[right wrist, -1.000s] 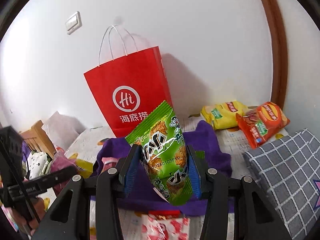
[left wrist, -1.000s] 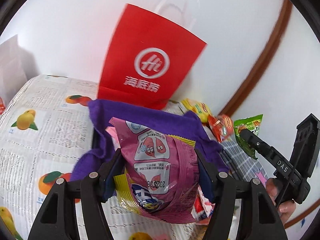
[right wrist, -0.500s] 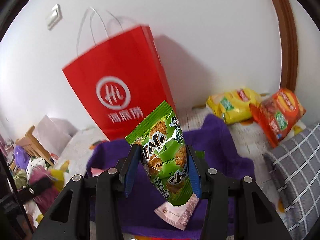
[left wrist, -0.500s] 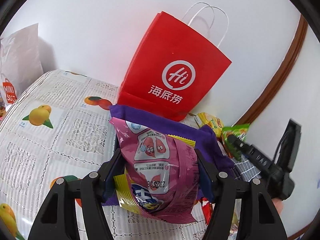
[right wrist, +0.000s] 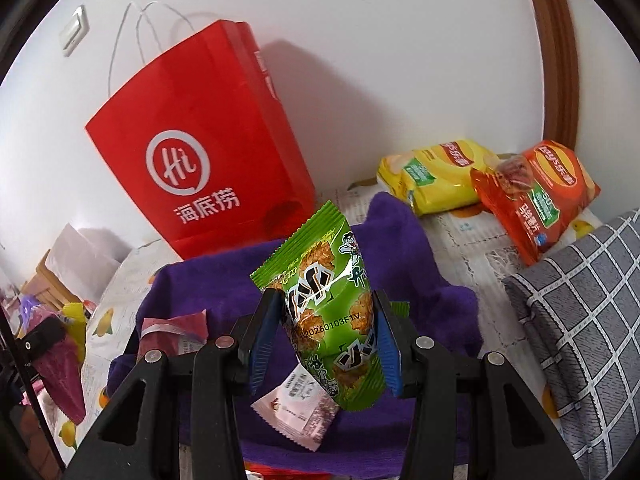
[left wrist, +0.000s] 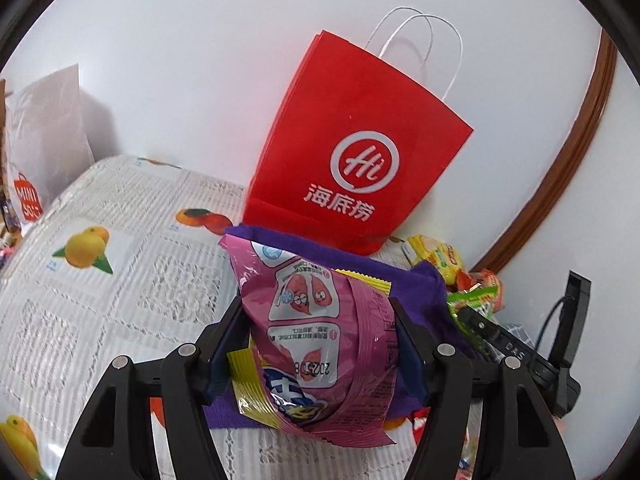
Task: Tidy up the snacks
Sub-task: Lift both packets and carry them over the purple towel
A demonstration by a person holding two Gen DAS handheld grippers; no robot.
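My left gripper point(left wrist: 320, 340) is shut on a pink snack bag point(left wrist: 316, 332) and holds it over the near edge of a purple cloth basket point(left wrist: 416, 280). My right gripper point(right wrist: 324, 332) is shut on a green snack packet point(right wrist: 324, 300) and holds it above the same purple basket point(right wrist: 400, 248). Two pink packets point(right wrist: 296, 404) lie inside the basket. The right gripper also shows in the left wrist view point(left wrist: 504, 344), at the basket's right side, with the green packet point(left wrist: 476, 300).
A red paper bag point(left wrist: 352, 160) stands against the wall behind the basket point(right wrist: 200, 152). Yellow point(right wrist: 436, 176) and orange chip bags point(right wrist: 536, 196) lie at the back right. A grey checked cushion point(right wrist: 576, 304) lies at the right. A fruit-print cloth point(left wrist: 100, 260) covers the surface.
Both grippers have moved forward over the purple basket with their packets still held. The red bag looms larger in the right wrist view.
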